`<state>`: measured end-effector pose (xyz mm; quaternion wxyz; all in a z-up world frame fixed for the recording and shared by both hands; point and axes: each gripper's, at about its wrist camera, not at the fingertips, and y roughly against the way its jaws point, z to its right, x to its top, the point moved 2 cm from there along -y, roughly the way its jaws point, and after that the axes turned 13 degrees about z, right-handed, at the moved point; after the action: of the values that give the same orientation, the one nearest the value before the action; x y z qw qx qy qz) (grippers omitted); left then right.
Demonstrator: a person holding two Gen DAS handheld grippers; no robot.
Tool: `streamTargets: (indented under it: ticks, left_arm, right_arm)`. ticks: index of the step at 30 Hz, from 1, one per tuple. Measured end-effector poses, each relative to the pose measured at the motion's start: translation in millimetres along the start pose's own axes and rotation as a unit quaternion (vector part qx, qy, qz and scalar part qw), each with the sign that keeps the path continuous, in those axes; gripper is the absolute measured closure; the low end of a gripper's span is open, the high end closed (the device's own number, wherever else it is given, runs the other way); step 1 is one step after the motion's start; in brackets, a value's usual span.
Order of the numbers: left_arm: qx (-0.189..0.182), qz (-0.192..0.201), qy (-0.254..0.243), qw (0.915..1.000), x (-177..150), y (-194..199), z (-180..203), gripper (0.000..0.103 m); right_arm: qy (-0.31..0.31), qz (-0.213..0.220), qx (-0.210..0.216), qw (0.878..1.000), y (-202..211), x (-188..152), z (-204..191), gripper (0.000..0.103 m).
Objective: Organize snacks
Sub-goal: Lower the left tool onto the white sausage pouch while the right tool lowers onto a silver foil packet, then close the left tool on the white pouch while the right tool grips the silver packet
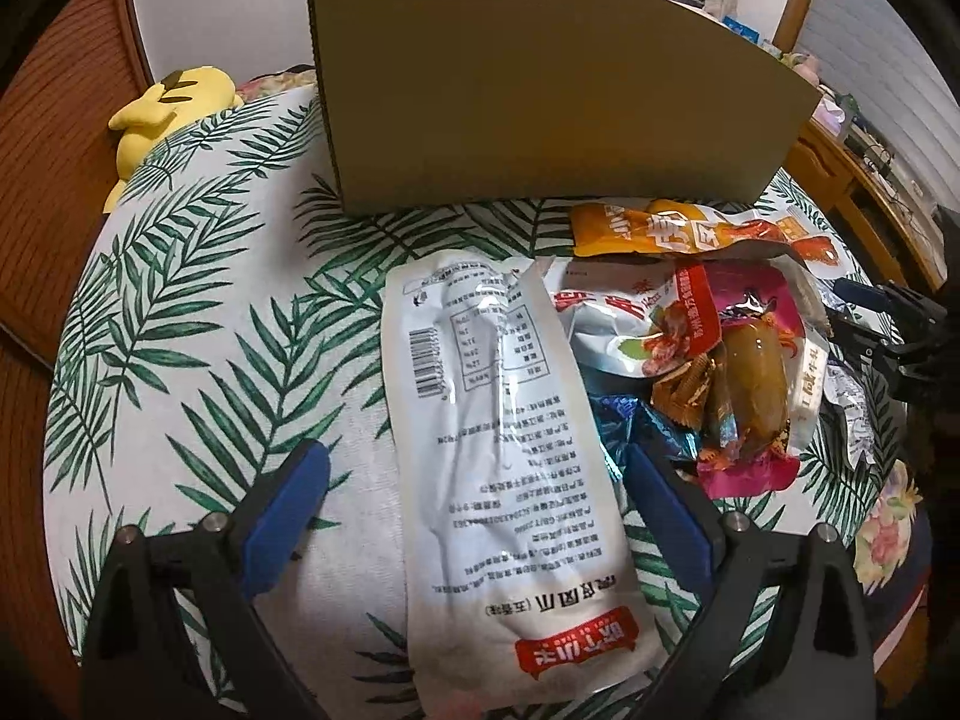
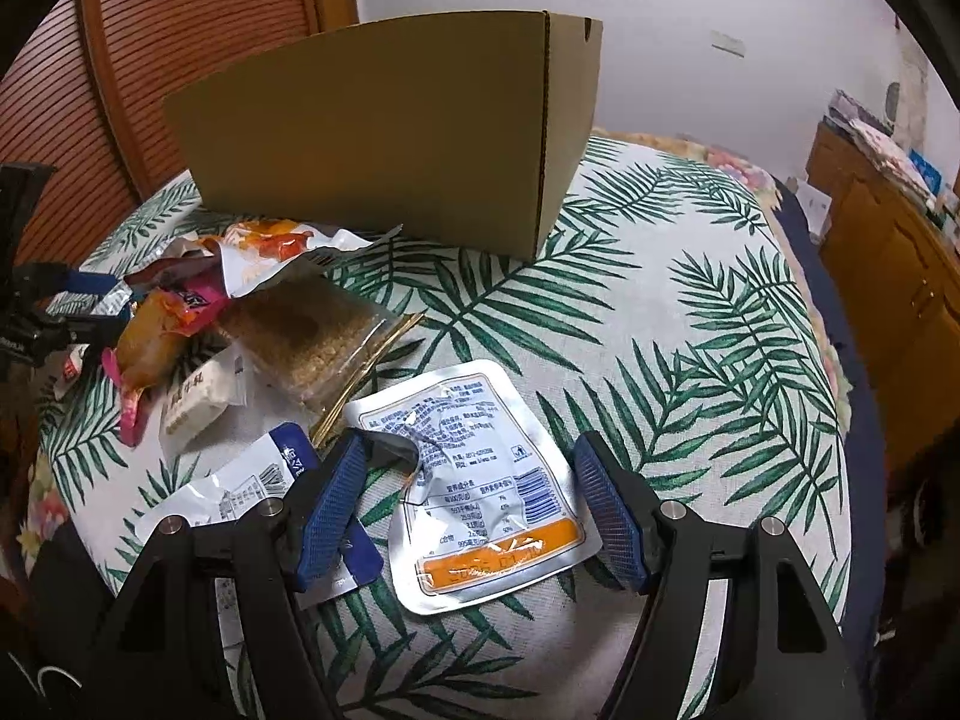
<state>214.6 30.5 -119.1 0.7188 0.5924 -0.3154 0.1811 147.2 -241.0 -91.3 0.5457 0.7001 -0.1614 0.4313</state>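
1. Left tongs (image 1: 477,483) are spread wide over a long white snack pouch (image 1: 510,480). It lies back side up, showing a barcode, a nutrition table and a red label at the near end. The blue pads stand on either side of it; no pad contact is visible.
2. Right tongs (image 2: 471,501) are also wide, not gripping. A flat silver pouch (image 2: 480,480) lies between the pads, back side up, with blue print and an orange band at the near edge.
3. All the snacks lie on a bed, on a palm-leaf bedspread (image 2: 690,330).
4. A loose pile sits between the two tongs: an orange-and-white packet (image 1: 690,228), a pink pack holding a brown piece (image 1: 756,372), a clear bag of tan grain bars (image 2: 300,330) and a blue-and-white packet (image 2: 252,480).
5. A cardboard box (image 1: 540,90) stands upright behind the pile, touching the far snacks. Only the outer walls show; its contents cannot be told.
6. A yellow plush toy (image 1: 162,114) lies at the far left edge of the bed.
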Motion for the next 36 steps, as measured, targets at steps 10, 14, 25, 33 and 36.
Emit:
streamTargets:
  ticks: [10, 14, 25, 33, 36]
  left_arm:
    - [-0.002, 0.008, 0.005, 1.0, 8, -3, -13, 0.006]
    - [-0.018, 0.015, 0.016, 0.9996, 10, -1, -23, 0.01]
    - [-0.01, 0.026, -0.007, 0.9996, 4, 8, -35, 0.038]
    - [-0.006, 0.03, -0.012, 0.9995, 5, 5, -33, 0.035]
    - [-0.005, 0.036, -0.02, 0.9992, 5, 4, -33, 0.038]
  right_arm:
    - [0.02, -0.005, -0.01, 1.0, -4, 0, -6, 0.03]
    - [0.022, -0.008, -0.01, 1.0, -4, 0, -6, 0.03]
    - [0.018, -0.014, -0.011, 1.0, -2, -2, -6, 0.029]
    - [0.024, -0.023, -0.013, 0.999, -6, 2, -7, 0.029]
    - [0.026, -0.027, -0.011, 0.999, -9, 5, -7, 0.028]
